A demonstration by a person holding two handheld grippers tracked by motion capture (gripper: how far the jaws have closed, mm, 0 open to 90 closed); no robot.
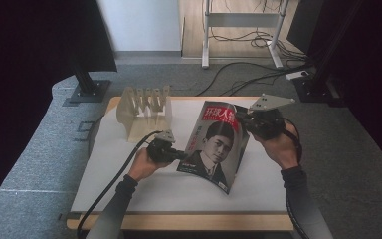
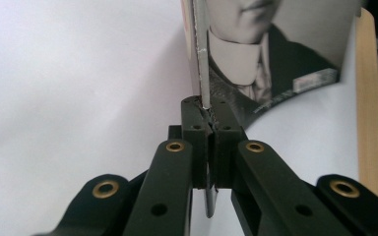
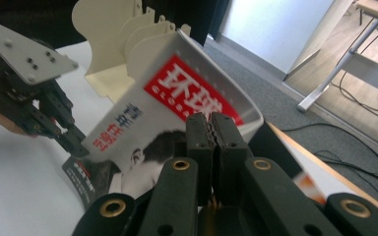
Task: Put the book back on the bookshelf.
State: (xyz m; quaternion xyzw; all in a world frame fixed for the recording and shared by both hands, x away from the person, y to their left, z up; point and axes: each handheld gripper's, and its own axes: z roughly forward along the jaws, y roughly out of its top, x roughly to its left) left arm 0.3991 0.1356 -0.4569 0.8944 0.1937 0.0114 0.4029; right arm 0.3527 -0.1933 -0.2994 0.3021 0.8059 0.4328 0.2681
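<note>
Your right tool [image 3: 210, 125] has its two black jaws pressed together on the upper edge of the magazine [image 3: 177, 105], just beside the red title block. The magazine is lifted and bowed, cover toward you. Your left tool [image 3: 76, 142] bites the magazine's edge at the left, its grey plate above it. A cream slotted rack [image 3: 113, 44] stands behind on the white surface [image 3: 19, 187], near its far edge.

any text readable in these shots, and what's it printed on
"环球" in white on a red block, with "GLOB" beneath it: top of the magazine cover.
"环球人" in the high view: the same magazine title.
Red and blue characters along the cover's spine edge: too blurred to read.
Small label by the cover's lower corner: too small to read.
</note>
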